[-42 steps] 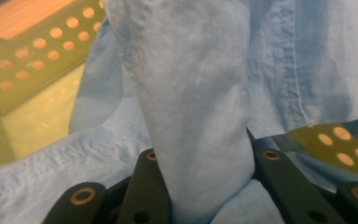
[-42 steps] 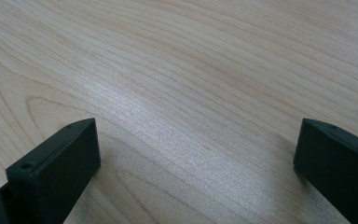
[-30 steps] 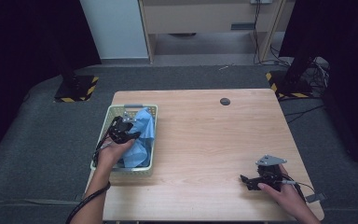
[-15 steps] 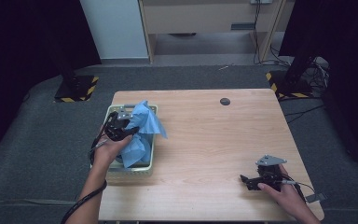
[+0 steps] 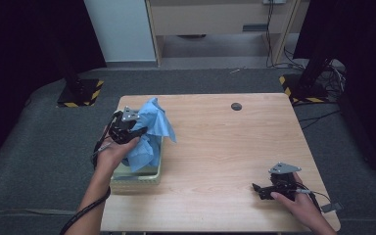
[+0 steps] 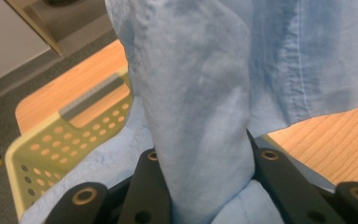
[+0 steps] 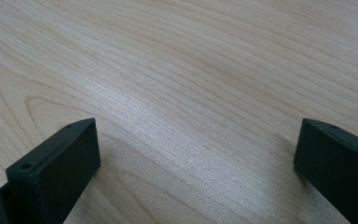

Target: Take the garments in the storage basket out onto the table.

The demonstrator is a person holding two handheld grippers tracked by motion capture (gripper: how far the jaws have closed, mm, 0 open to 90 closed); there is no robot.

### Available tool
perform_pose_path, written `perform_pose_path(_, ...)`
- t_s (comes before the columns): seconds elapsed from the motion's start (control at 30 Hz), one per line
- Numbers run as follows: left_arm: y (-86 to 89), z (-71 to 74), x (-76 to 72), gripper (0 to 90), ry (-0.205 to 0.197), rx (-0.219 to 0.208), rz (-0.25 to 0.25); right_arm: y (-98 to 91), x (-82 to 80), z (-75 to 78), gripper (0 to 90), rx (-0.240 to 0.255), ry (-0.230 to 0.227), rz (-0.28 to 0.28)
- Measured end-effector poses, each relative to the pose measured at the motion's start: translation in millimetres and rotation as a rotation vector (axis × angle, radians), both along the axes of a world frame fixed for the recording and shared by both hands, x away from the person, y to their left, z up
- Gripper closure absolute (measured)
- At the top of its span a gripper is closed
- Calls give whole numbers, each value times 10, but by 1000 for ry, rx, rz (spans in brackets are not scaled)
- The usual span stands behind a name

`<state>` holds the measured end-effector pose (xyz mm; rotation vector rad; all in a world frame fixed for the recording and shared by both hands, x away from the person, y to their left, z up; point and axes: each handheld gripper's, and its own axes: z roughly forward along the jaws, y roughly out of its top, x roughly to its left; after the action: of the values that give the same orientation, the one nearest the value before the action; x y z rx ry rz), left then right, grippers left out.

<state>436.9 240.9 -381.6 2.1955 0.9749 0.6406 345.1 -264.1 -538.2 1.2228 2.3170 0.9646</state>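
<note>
Cloth is squeezed tight in my left hand-held gripper (image 5: 136,128), and I can see a thick fold of it pinched between the two black jaws in the left gripper view. The blue cloth (image 6: 205,102) is soft and crumpled. Part of it hangs up in the air under my grip, and the rest is lying down in the pale yellow basket (image 5: 136,177) with the little holes in its wall. So I think the pick-up is done, but the cloth is only partly out of the basket. I guess I need to lift it clear and lay it on the worktop (image 5: 225,142). My right hand-held gripper (image 5: 260,190) rests low on the bare wood near the front right corner. Its jaws stand wide apart with nothing between them.
</note>
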Motion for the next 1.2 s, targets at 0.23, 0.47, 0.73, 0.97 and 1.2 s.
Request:
perform_pose_path(0.23,-62,152,-53,761,-23,-9,-21,0,0,0,5,-1,-1,0)
perform_pose_path(0.47,-144,259,-87,759,-41,-19,-48,-1,1,0,5,-1,-1,1)
perform_pose_path(0.73,-291,386,-128,759,-57,-38,-83,1,-1,0,5,0,1,-1)
perform_pose_path(0.97,-431,435,-111,759,-59,-22,-108,0,0,0,5,-1,-1,1)
perform_pose_path(1.2,-573,407,-71,759,-46,-9,-123,-1,1,-1,5,-1,-2,2)
